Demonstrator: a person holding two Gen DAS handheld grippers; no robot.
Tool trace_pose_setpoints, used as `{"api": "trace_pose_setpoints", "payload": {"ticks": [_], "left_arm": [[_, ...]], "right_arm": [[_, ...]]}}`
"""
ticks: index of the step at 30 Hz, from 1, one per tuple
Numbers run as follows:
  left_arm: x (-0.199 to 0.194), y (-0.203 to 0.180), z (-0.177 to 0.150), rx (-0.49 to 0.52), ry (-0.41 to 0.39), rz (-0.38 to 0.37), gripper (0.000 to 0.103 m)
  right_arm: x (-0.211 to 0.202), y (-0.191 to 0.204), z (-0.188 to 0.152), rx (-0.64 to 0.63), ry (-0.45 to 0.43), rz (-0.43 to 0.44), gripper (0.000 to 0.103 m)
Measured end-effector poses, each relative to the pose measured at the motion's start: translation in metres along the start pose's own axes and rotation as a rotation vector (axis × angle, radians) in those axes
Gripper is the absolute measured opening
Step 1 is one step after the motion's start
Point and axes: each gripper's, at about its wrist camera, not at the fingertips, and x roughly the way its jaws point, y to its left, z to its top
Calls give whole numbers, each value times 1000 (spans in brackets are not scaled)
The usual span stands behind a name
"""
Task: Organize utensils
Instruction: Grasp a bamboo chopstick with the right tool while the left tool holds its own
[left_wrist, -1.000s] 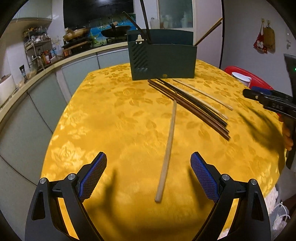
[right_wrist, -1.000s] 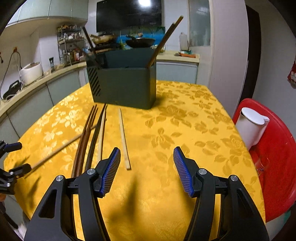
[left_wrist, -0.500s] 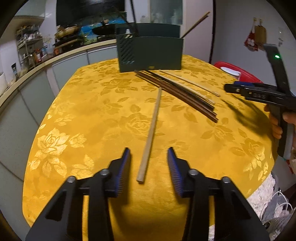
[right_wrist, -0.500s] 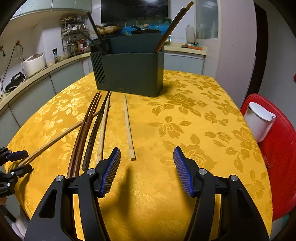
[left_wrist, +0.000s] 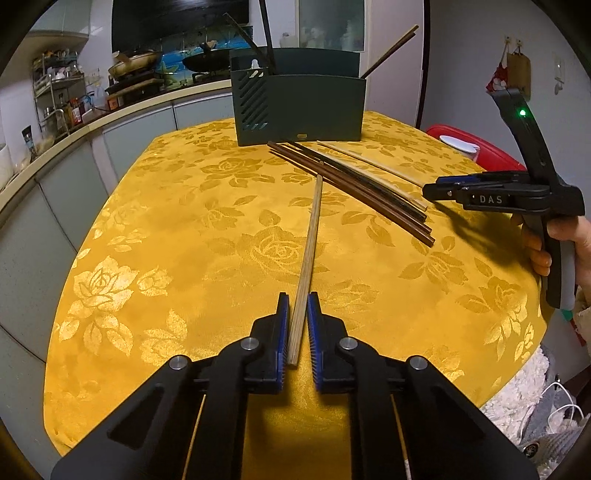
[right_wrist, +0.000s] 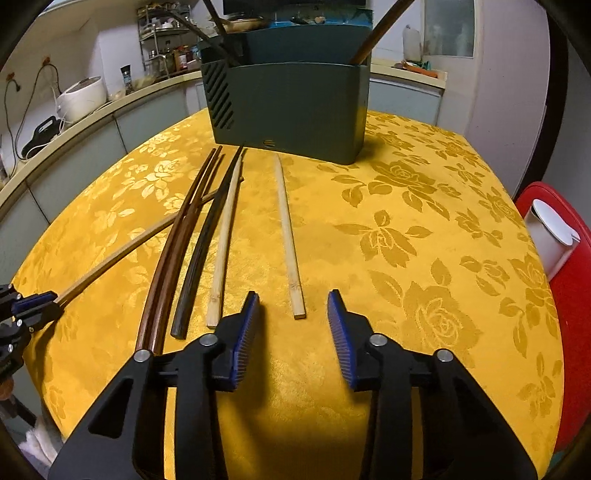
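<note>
Yellow rose-patterned tablecloth (left_wrist: 184, 229), kitchen counter (left_wrist: 110, 122) behind; left gripper (left_wrist: 297, 306) clamped on long light wooden chopstick (left_wrist: 310, 240); right gripper (right_wrist: 293, 308) closing, pale bamboo chopstick (right_wrist: 288, 236) end between jaws, untouched

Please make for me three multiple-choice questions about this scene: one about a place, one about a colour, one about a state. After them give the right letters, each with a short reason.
1. Where does the utensil holder stand?
A. on the table, at the far ends of the loose chopsticks
B. on the floor
C. on a wall shelf

2. Which colour is the tablecloth?
A. white
B. yellow
C. blue

3. How is the left tool?
A. wide open and empty
B. shut on a tan chopstick
C. shut on a spoon

Answers:
1 A: the holder stands just beyond the chopsticks' tips.
2 B: the cloth is yellow with a rose pattern.
3 B: its pads press both sides of the stick near its end.
</note>
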Motion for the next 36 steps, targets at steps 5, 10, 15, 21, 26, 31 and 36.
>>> {"api": "trace_pose_setpoints", "payload": {"ticks": [5, 10, 15, 21, 26, 31, 36], "left_arm": [[0, 0, 0, -5, 1, -2, 10], [0, 1, 0, -5, 2, -4, 9], [-1, -2, -1, -1, 9, -18, 8], [-9, -4, 2, 5, -5, -17, 7], [-28, 0, 13, -9, -55, -8, 7], [-50, 6, 28, -23, -119, 7, 7], [-68, 9, 42, -28, -168, 17, 7]], "right_arm": [[2, -4, 4, 19, 7, 12, 20], [1, 7, 3, -50, 6, -12, 13], [1, 5, 2, -44, 1, 0, 8], [-6, 2, 0, -25, -2, 7, 7], [-29, -3, 2, -5, -49, 14, 7], [-56, -9, 9, 18, -116, 24, 7], [-80, -12, 17, 46, -175, 47, 7]]}}
